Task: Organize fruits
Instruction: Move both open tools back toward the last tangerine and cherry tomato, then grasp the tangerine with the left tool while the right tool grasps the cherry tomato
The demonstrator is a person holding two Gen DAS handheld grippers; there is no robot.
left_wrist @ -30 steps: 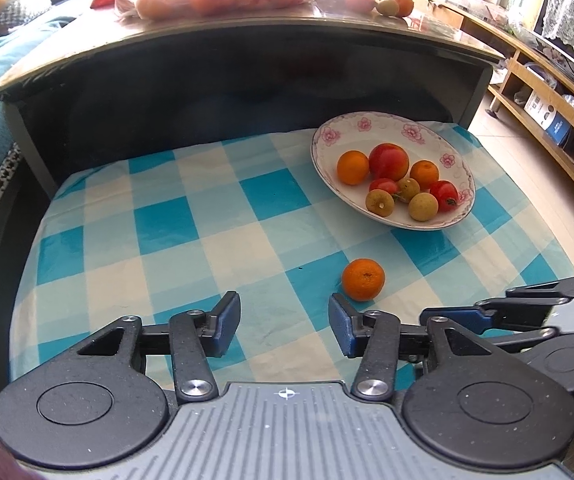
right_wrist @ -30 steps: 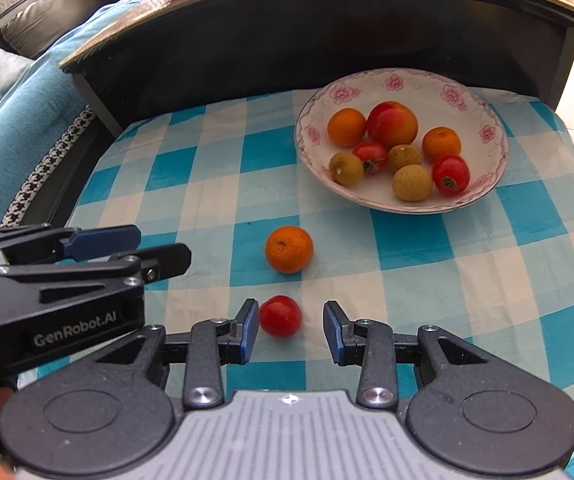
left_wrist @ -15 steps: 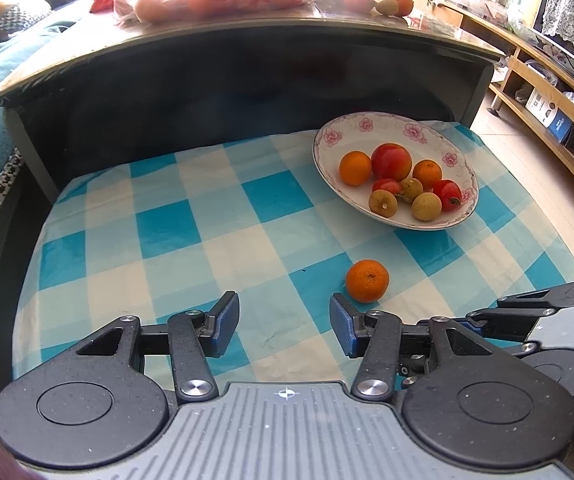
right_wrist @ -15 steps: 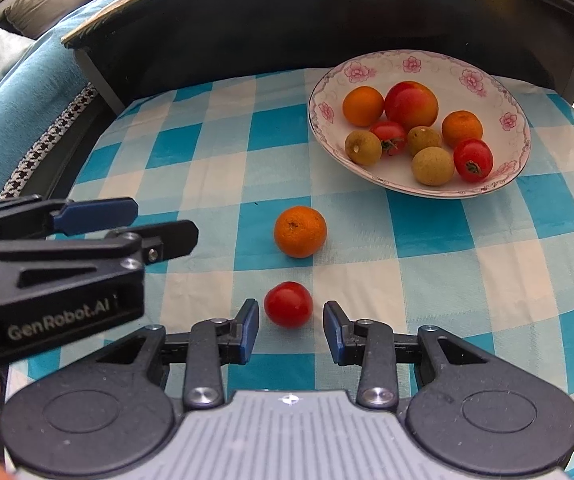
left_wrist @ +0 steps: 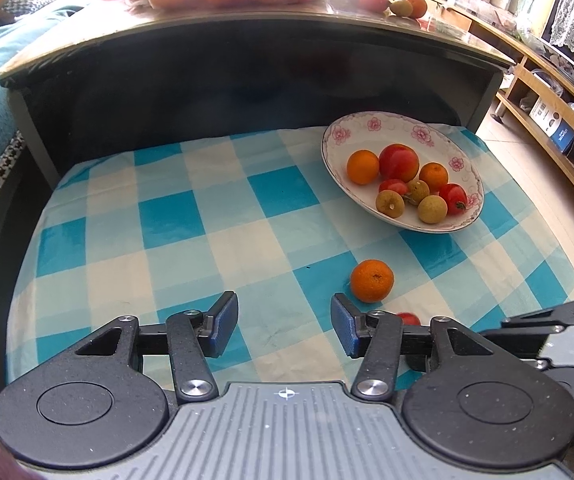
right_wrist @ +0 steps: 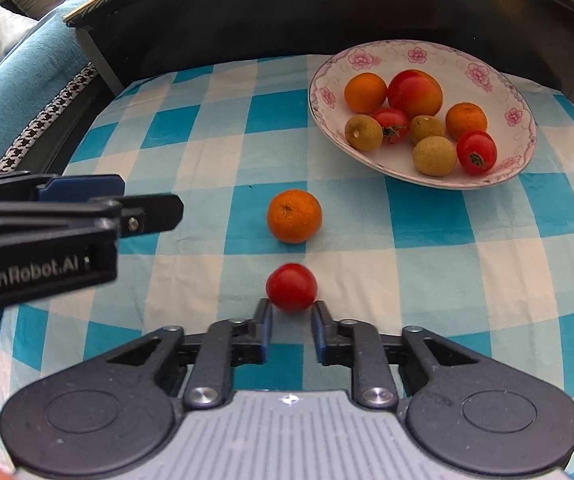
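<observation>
A small red tomato (right_wrist: 292, 286) lies on the checked cloth, pinched at its near sides by my right gripper (right_wrist: 292, 309), whose jaws are closing onto it. Just beyond it sits a loose orange (right_wrist: 294, 216). In the left wrist view the same orange (left_wrist: 372, 281) lies ahead and right of my left gripper (left_wrist: 283, 320), which stands open with only cloth between its fingers. The tomato (left_wrist: 409, 317) peeks out behind the left gripper's right finger. A flowered plate (right_wrist: 367, 54) at the back right holds oranges, tomatoes, a peach-like fruit and small brown fruits.
The blue and white cloth (left_wrist: 191, 216) covers a low shelf under a dark tabletop (left_wrist: 247, 36) bearing bagged fruit. A teal sofa (right_wrist: 15, 92) lies left, wooden shelving (left_wrist: 547, 92) right. The left gripper's body (right_wrist: 47, 236) juts in at the right view's left.
The right gripper's jaws have narrowed onto the red tomato, which was lying loose between them before. The left gripper keeps its place and opening.
</observation>
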